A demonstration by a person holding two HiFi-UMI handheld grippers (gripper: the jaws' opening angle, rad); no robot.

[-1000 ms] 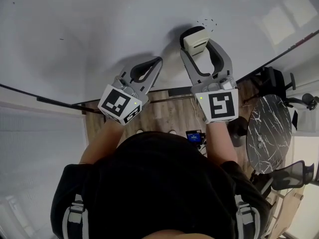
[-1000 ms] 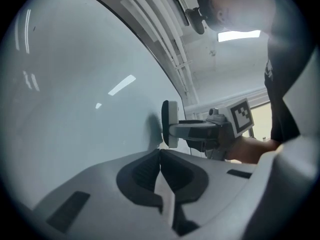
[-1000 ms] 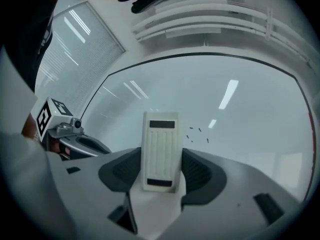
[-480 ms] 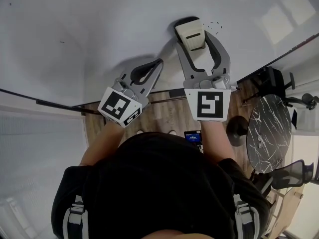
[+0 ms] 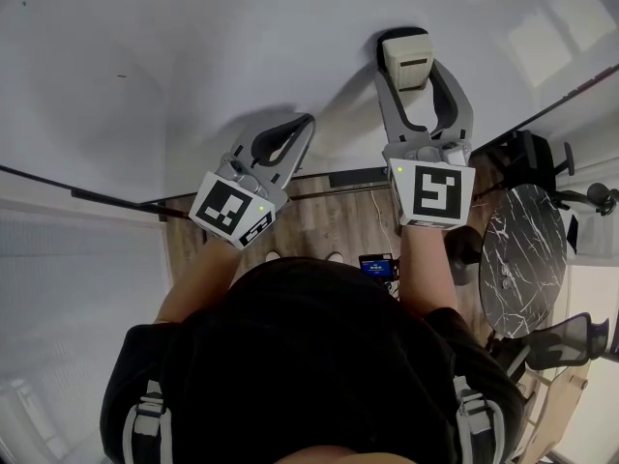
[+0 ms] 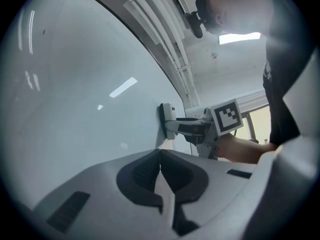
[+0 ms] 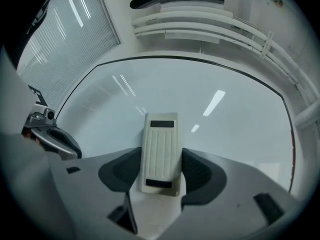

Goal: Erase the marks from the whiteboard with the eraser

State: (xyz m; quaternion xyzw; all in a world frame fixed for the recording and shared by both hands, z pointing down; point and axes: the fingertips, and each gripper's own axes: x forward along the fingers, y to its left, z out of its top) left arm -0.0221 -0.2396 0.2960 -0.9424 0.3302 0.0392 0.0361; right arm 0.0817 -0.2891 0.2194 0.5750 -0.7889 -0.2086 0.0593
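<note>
Eraser (image 5: 404,61), clamped in right tool (image 7: 161,156), is pressing flat on whiteboard (image 5: 193,46), upper right; wiping step is running. Left tool (image 6: 160,156), jaws together & empty, is hovering nearby. Faint specks (image 5: 120,76) at left, poss. marks, are calling for a leftward sweep.

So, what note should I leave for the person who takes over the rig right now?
Left gripper: shut, empty, close to the board.
Right gripper: shut on the eraser, which lies flat against the board.
Done: the board around the eraser looks clean.
To do: wipe the small mark far to the left.
</note>
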